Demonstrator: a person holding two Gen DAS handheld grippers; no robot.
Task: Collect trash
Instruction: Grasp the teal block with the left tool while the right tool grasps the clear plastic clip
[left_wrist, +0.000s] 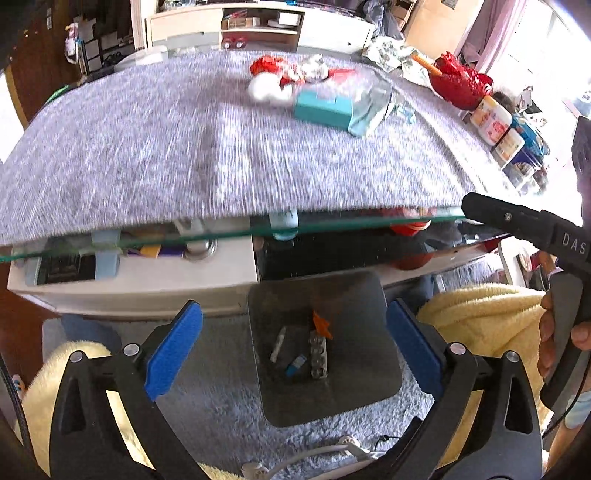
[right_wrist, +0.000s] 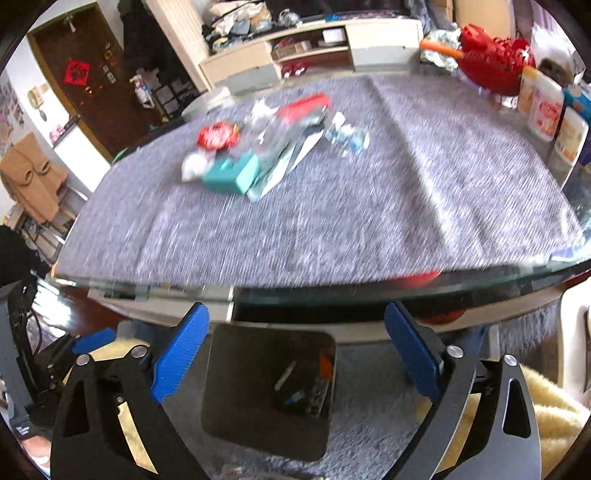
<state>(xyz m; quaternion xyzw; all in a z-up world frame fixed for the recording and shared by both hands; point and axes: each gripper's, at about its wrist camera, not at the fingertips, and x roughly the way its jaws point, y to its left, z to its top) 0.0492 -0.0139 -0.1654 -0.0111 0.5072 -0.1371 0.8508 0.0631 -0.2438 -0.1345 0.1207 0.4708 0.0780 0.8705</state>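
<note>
Below the table's near edge, a dark bin (left_wrist: 325, 354) stands on the grey rug, with a few scraps lying inside it. Both the left gripper (left_wrist: 295, 350) and the right gripper (right_wrist: 295, 362) hang over it, jaws spread wide with nothing in them. Near the table's (right_wrist: 332, 229) far edge, a heap of trash (right_wrist: 258, 151) lies on the grey cloth.

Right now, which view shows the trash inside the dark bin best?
The left wrist view: the bin is sharper there, its contents separable. The right wrist view shows the same bin blurred and its contents bunched in a corner.
</note>
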